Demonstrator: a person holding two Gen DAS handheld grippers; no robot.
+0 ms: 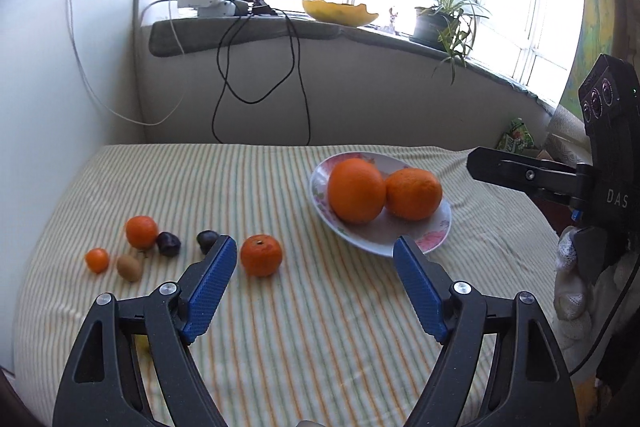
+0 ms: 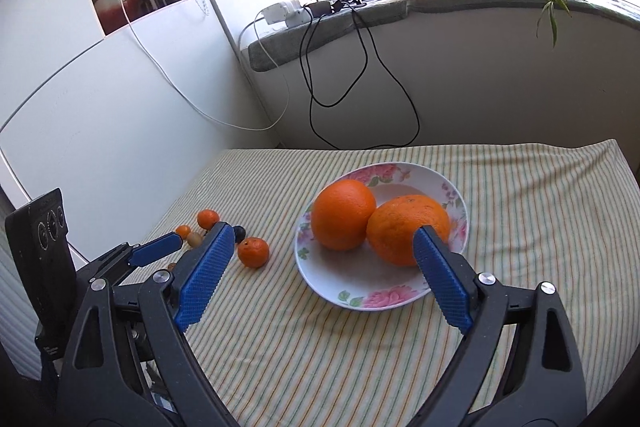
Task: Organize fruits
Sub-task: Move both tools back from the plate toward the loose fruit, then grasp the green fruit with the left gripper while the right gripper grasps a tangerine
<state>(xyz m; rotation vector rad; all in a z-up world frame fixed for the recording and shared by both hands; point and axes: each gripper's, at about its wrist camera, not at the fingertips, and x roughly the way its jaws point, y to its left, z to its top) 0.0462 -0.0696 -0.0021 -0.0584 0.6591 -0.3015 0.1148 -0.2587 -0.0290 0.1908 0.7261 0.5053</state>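
Observation:
A flowered white plate (image 1: 434, 239) (image 2: 348, 291) on the striped cloth holds two big oranges (image 1: 356, 190) (image 2: 343, 214). Left of it lie a mandarin (image 1: 261, 255) (image 2: 253, 251), two more mandarins (image 1: 141, 231), a kiwi (image 1: 129, 267) and two dark plums (image 1: 168, 243). My left gripper (image 1: 314, 247) is open and empty above the cloth, between the near mandarin and the plate. My right gripper (image 2: 322, 233) is open and empty, low over the plate's near edge; its right fingertip (image 2: 430, 239) overlaps the right orange (image 2: 404, 227).
The striped cloth (image 1: 300, 327) covers the table against a white wall. A windowsill behind carries a yellow bowl (image 1: 340, 11), a potted plant (image 1: 440, 23), a ring light and hanging cables (image 1: 256, 67). The right gripper's body (image 1: 600, 167) shows at the right.

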